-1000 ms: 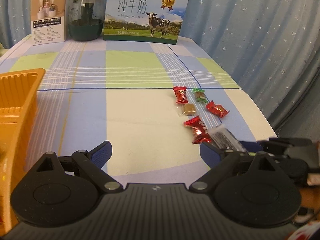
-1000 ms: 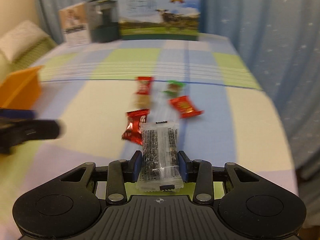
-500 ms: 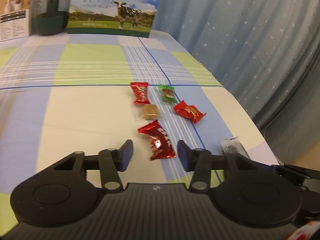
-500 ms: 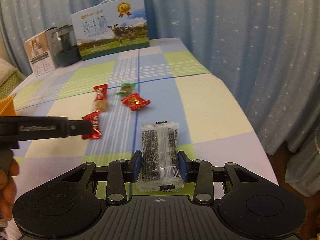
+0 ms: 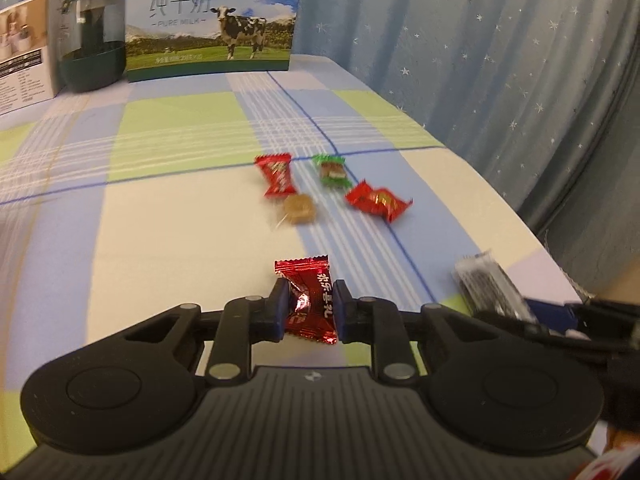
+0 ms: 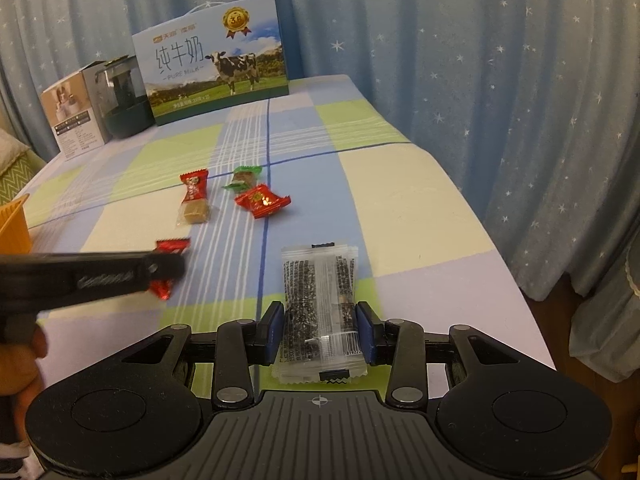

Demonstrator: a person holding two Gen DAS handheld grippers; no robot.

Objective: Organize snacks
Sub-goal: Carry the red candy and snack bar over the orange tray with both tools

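My left gripper [image 5: 308, 304] sits low over the checked tablecloth. Its jaws are closing on a dark red wrapped candy [image 5: 310, 280], and both pads touch the wrapper's sides. From the right wrist view, that candy [image 6: 172, 245] shows above the left gripper's dark finger [image 6: 160, 270]. My right gripper [image 6: 320, 320] is shut on a clear packet of black snack [image 6: 318, 276], held just above the table. Farther out lie a red candy [image 5: 277, 174], a green candy [image 5: 331, 170], a brown candy [image 5: 299, 209] and another red candy [image 5: 378, 200].
A milk carton box [image 5: 212, 20], a dark jar [image 5: 90, 56] and a white box [image 5: 24, 60] stand at the table's far end. An orange tray [image 6: 14, 224] is at the left. The table's edge and a starred curtain [image 5: 500, 80] run along the right.
My left gripper swung right from beside the orange tray, came down to the dark red candy and narrowed from wide open onto it. The right gripper kept its packet while its view turned.
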